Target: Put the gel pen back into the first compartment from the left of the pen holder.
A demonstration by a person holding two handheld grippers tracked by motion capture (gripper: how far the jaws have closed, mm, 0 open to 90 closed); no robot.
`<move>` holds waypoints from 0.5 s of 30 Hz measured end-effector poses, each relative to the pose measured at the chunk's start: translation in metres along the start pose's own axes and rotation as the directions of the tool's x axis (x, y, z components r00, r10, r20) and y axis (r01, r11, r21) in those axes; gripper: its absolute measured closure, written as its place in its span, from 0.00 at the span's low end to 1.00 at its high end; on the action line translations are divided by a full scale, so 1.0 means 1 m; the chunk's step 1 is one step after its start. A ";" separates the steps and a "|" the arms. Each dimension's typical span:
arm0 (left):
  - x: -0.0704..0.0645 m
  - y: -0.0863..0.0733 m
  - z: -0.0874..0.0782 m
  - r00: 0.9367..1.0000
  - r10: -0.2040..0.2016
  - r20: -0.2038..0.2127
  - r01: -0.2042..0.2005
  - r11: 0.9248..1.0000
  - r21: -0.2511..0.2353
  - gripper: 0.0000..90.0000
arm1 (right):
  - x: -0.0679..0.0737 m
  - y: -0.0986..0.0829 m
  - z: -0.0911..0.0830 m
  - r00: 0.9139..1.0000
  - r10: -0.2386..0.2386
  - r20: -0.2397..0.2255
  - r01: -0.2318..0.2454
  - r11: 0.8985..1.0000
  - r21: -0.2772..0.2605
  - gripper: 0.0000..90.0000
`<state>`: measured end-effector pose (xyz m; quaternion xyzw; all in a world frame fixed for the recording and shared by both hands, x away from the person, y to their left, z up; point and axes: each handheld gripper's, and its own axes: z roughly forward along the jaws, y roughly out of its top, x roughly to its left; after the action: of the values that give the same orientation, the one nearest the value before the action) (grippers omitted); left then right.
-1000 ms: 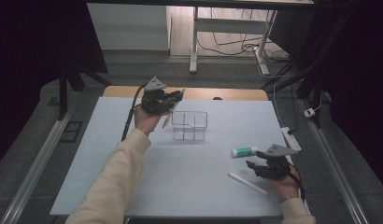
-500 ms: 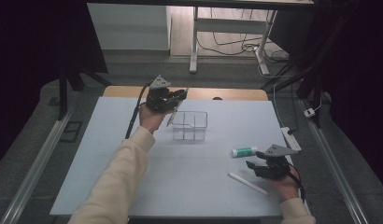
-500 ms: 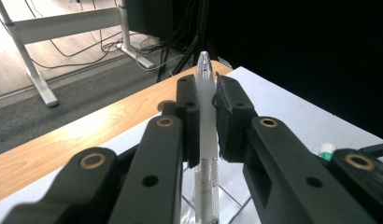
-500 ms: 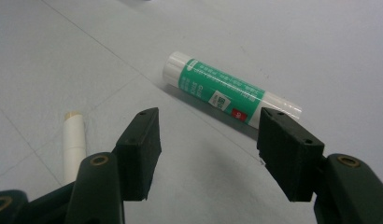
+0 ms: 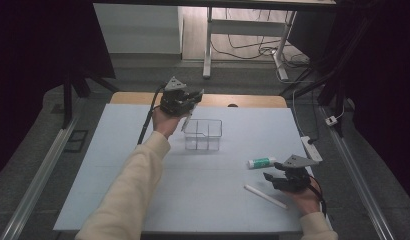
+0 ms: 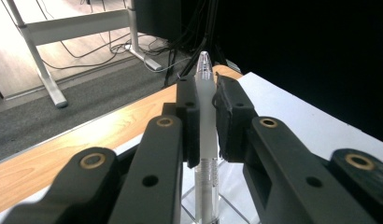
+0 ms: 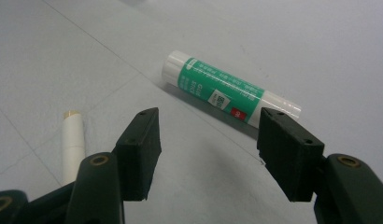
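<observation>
Between my left gripper's [image 6: 206, 116] fingers [image 6: 187, 121] stands a pen [image 6: 204, 116], over the box [image 5: 203, 134]. Past my right fingers [image 7: 140, 149] lies the glue stick [image 7: 229, 89] (a tube [image 7: 73, 142] outside them, leftward).

Both forearms wear loose cream-coloured long sleeves [image 5: 124, 192], entering from the lower edge of the high view. Each matte black two-jaw left gripper [image 6: 207, 121] and right gripper [image 7: 208, 140] has chunky rectangular jaws, brass-ringed pivot rivets, small round holes, a grey three-cornered top plate [image 5: 299, 160] and a trailing black cable [image 5: 148, 120].
</observation>
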<state>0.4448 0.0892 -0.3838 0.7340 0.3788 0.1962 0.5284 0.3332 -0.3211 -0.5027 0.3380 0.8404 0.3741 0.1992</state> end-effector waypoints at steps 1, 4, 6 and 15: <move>0.001 0.000 0.002 1.000 -0.004 0.002 0.004 1.000 -0.003 0.89 | 0.000 0.000 0.000 1.000 0.000 0.000 0.000 1.000 0.000 0.44; 0.001 0.000 0.007 1.000 0.000 -0.011 0.000 1.000 -0.004 0.89 | 0.000 0.000 0.000 1.000 0.000 0.000 0.000 1.000 0.000 0.44; 0.002 -0.001 0.011 1.000 -0.002 -0.015 0.002 1.000 -0.004 0.89 | 0.000 0.000 0.000 1.000 0.003 -0.002 -0.003 1.000 -0.003 0.44; 0.003 -0.005 0.028 1.000 -0.005 -0.018 0.005 1.000 -0.022 0.89 | -0.001 -0.001 -0.001 1.000 0.011 0.009 -0.011 1.000 -0.004 0.44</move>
<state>0.4642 0.0751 -0.3989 0.7255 0.3833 0.2057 0.5333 0.3331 -0.3231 -0.5026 0.3440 0.8367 0.3754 0.2016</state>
